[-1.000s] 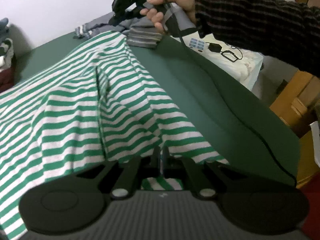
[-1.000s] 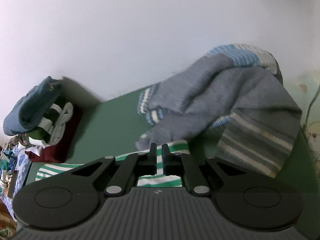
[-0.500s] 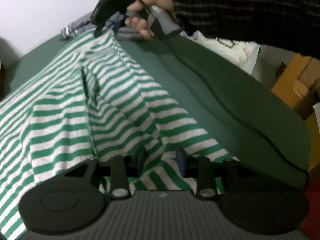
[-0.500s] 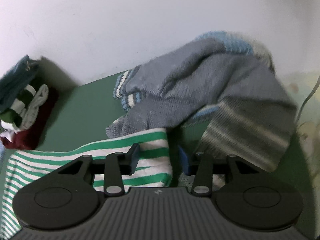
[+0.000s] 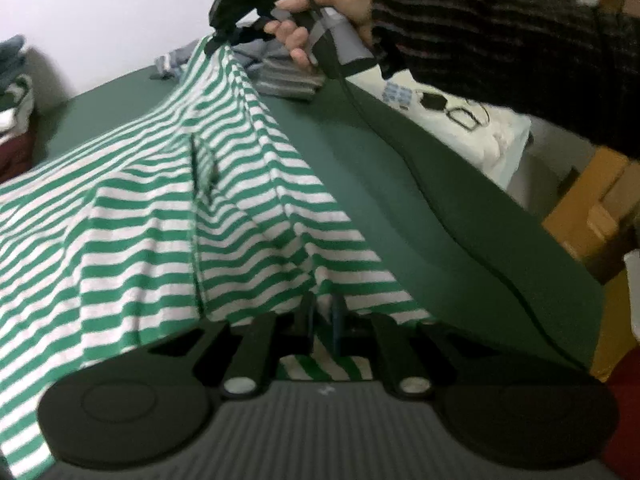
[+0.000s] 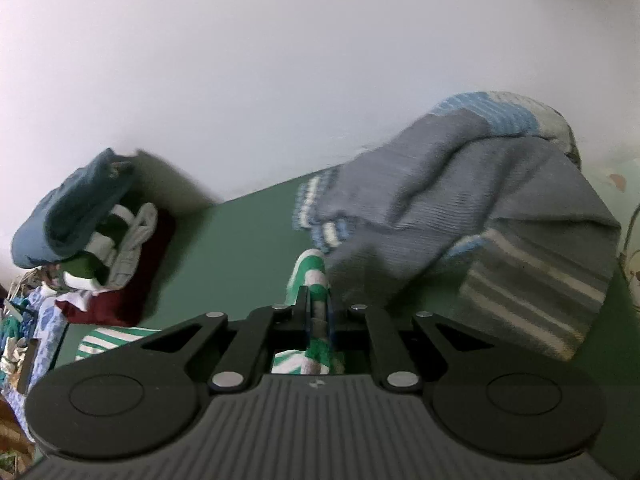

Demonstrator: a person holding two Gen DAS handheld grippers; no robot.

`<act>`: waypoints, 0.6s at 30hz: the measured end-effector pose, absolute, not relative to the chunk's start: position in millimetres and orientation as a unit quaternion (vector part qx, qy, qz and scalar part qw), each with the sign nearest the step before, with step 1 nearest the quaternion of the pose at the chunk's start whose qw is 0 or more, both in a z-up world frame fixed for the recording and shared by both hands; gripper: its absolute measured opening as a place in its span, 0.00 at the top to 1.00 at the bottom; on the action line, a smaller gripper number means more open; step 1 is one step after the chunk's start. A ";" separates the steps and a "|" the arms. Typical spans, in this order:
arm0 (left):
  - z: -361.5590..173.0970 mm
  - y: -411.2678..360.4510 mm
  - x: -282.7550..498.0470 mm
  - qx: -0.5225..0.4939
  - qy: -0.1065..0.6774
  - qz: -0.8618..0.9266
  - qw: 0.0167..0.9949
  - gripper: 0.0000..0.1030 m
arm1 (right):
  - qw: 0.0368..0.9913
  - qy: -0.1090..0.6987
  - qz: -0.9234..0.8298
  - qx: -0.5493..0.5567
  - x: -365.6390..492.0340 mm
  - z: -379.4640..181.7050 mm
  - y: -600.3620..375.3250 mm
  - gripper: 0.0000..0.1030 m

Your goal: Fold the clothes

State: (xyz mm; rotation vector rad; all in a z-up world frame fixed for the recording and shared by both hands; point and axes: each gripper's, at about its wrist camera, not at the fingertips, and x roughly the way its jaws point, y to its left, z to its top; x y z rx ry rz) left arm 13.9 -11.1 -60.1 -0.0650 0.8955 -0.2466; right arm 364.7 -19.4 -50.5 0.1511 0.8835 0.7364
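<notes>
The striped shirt (image 5: 168,216), green and white, lies spread over the green surface (image 5: 400,184), with its right-hand edge lifted off it at two points. At the near corner the left gripper (image 5: 322,314) has just closed its jaws, and a fold of the stripes is pinched between them. At the far corner the right gripper (image 6: 318,308) has likewise just closed, and a bunched roll of the same cloth stands clamped between its jaws; in the left wrist view that corner rises to a peak under the gripper, held by a hand (image 5: 320,12) in a dark striped sleeve (image 5: 500,44).

Holding both ends of one edge probably serves to keep that edge taut, so the side can be carried over the body of the shirt as a straight fold rather than a crumple.

Just beyond the far corner lies a grey knitted jumper (image 6: 472,208), unfolded and touching or nearly touching the striped cloth. A stack of folded clothes (image 6: 92,232) sits well apart by the wall, likely the finished pile.
</notes>
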 end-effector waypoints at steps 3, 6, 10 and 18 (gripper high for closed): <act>-57.0 -4.3 4.4 -0.048 0.430 -0.102 0.896 0.97 | 0.833 0.418 0.356 0.071 357.5 -47.3 -8.3 0.92; -56.7 2.6 -6.4 -0.066 0.431 -0.083 0.896 1.00 | 0.830 0.419 0.363 0.067 349.9 -48.7 3.3 0.92; -60.5 8.0 -18.3 -0.090 0.436 -0.062 0.893 1.00 | 0.822 0.429 0.369 0.060 342.0 -59.0 21.1 0.92; -52.2 19.2 -31.5 -0.076 0.426 -0.025 0.901 0.84 | 0.800 0.459 0.384 0.042 340.2 -91.1 46.8 0.86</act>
